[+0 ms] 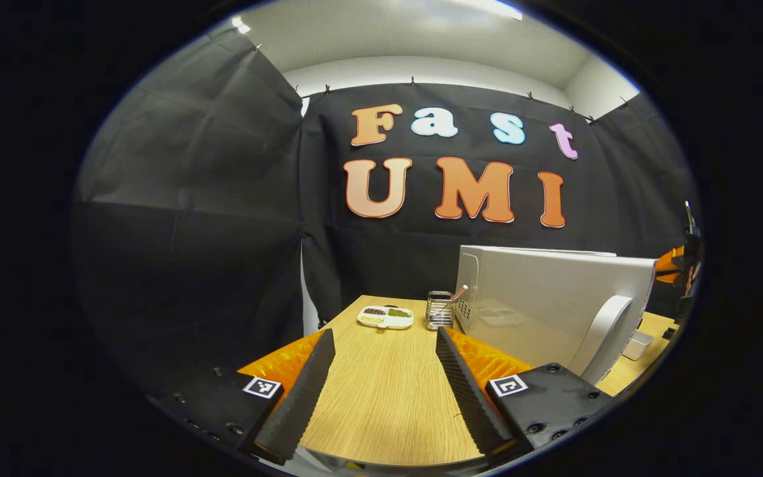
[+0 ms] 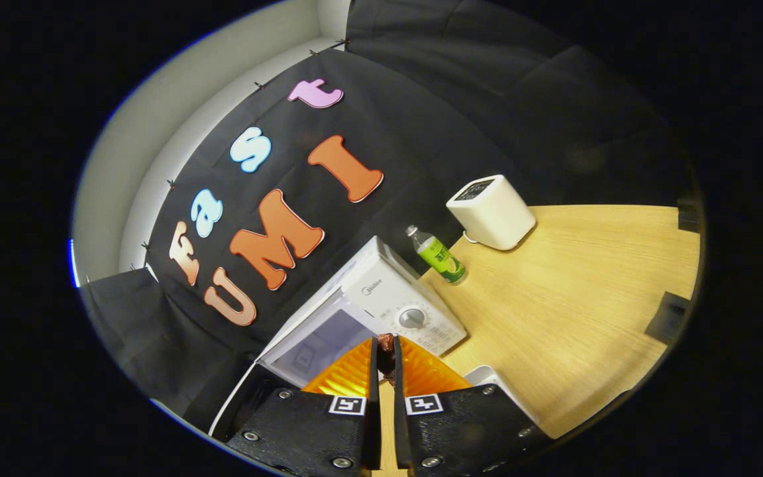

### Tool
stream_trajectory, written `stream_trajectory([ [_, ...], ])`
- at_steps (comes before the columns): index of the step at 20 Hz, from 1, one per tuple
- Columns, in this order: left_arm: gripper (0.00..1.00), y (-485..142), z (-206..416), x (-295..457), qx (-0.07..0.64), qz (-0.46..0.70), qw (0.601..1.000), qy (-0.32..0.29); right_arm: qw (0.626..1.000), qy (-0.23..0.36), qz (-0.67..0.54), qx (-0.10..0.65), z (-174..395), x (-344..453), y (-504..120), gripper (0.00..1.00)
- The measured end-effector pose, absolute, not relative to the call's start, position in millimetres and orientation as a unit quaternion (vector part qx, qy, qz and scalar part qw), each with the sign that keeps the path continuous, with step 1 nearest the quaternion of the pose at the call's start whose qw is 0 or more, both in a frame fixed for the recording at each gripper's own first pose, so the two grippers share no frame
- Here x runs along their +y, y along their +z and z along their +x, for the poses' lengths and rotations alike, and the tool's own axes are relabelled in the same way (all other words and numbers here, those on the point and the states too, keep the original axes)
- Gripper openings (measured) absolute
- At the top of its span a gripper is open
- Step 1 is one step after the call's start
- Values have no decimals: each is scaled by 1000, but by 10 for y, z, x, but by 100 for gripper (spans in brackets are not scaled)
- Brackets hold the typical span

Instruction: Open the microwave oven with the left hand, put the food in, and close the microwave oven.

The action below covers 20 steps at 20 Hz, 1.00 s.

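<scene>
My right tongs [image 2: 385, 354] are clenched on a small dark-red morsel of food [image 2: 387, 343], pinched at the very tips, and they hang just in front of the microwave oven [image 2: 381, 298], above its open mouth. In the right gripper view the cavity [image 2: 318, 344] lies to the left of the tips and a little beyond them, with the control panel and its dial [image 2: 412, 318] straight ahead. So I judge the coming move to be a short carry leftward and inward. The morsel is tiny and mostly swallowed by the tips; I cannot tell what kind of food it is, nor how firmly it sits.

My left tongs [image 1: 385, 361] are released, jaws spread wide over bare tabletop [image 1: 381, 397], holding nothing. In the left gripper view the oven's door [image 1: 554, 311] stands swung out to the right of these tongs, its curved handle [image 1: 603, 334] near their right finger. The left hand is thus the nearer one for shutting the door afterwards.

Farther off on the tabletop, a divided dish [image 1: 385, 317] and a wire holder [image 1: 440, 310] sit beside the oven; on its other side, a green bottle [image 2: 440, 257] and a white box-shaped appliance [image 2: 491, 212]. The cavity floor is partly cut off behind my right tongs, and a white container [image 2: 487, 381] peeks out beside them.
</scene>
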<state>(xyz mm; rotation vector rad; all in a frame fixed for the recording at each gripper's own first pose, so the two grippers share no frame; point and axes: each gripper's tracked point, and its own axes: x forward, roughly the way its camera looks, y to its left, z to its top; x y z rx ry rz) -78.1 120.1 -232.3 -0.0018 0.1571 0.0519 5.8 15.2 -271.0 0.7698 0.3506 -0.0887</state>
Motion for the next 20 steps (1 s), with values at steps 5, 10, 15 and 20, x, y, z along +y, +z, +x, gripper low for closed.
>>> stream_trajectory([
  [5, 98, -2338, -729, 1185, 80, -1, 997, 20, 907, -20, 379, 180, 452, 667, -2788, 2],
  [10, 98, -2439, -652, 1192, 93, -4, 996, 12, 896, 1, 398, 194, 843, 1244, -3007, 1],
  [15, 95, -2534, -533, 1266, 100, -5, 995, 10, 887, 6, 422, 186, 1290, 1691, -3183, 2],
  [20, 95, -2634, -419, 1326, 107, -20, 994, 9, 883, -11, 439, 165, 1768, 1971, -3386, 2],
])
